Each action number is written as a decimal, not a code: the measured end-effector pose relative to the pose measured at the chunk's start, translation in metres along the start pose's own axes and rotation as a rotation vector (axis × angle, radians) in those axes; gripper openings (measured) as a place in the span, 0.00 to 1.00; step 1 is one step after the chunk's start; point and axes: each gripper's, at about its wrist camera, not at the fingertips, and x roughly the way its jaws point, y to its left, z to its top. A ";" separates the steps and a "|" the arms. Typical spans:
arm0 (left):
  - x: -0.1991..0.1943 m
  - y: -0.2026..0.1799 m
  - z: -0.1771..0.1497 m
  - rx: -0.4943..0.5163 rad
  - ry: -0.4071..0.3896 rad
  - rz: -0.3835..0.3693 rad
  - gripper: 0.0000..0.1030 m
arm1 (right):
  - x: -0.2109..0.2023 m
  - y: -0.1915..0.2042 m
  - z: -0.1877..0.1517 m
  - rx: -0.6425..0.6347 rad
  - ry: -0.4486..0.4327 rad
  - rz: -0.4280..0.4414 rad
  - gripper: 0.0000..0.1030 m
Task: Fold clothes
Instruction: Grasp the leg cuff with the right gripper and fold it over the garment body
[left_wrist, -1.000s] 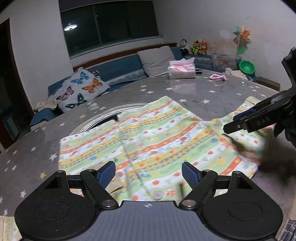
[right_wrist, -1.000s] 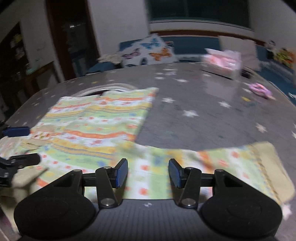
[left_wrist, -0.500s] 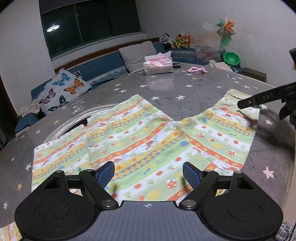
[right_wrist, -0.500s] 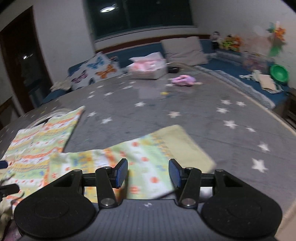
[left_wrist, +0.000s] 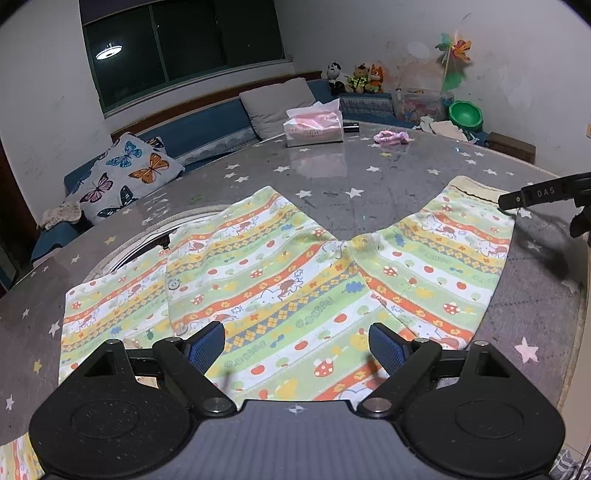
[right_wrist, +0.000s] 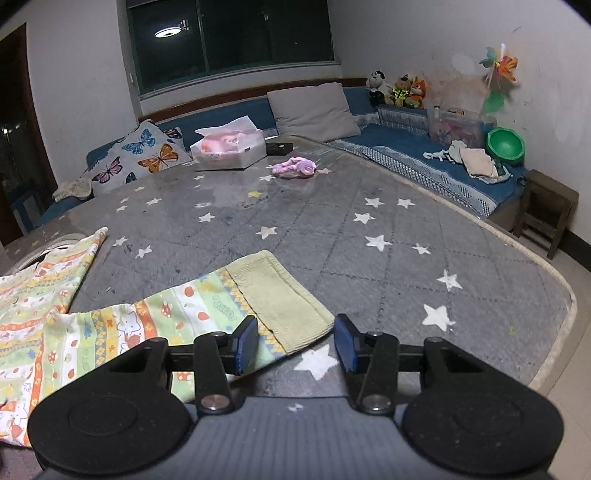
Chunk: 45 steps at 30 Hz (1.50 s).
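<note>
Striped cotton in green, orange and yellow covers the near part of the grey star-printed table (left_wrist: 332, 173): a child's shirt (left_wrist: 258, 280) lies flat and spread out, its body to the left with a row of buttons (left_wrist: 173, 284) down the front. The left gripper (left_wrist: 296, 345) hovers over the shirt's near edge with its blue pads (left_wrist: 207, 343) wide apart, grasping nothing. To the right, one sleeve (left_wrist: 439, 266) stretches out flat toward the table's edge, ending in a plain yellow cuff (right_wrist: 280, 299). The right gripper (right_wrist: 295, 339) sits just at that cuff, fingers parted and empty, the left pad (right_wrist: 246, 343) over the cuff's near corner and the other over bare table. Further back stand a pink tissue pack (right_wrist: 229, 147) and, right of it, a pink scrunchie (right_wrist: 294, 167).
</note>
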 end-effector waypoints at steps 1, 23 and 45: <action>0.000 0.000 0.000 -0.001 0.003 0.003 0.85 | 0.001 0.002 0.000 -0.009 -0.001 -0.010 0.39; 0.004 0.003 -0.007 -0.022 0.023 0.015 0.90 | -0.078 0.063 0.062 -0.043 -0.117 0.398 0.06; -0.049 0.089 -0.053 -0.256 -0.001 0.174 1.00 | -0.084 0.269 0.044 -0.329 0.045 0.851 0.06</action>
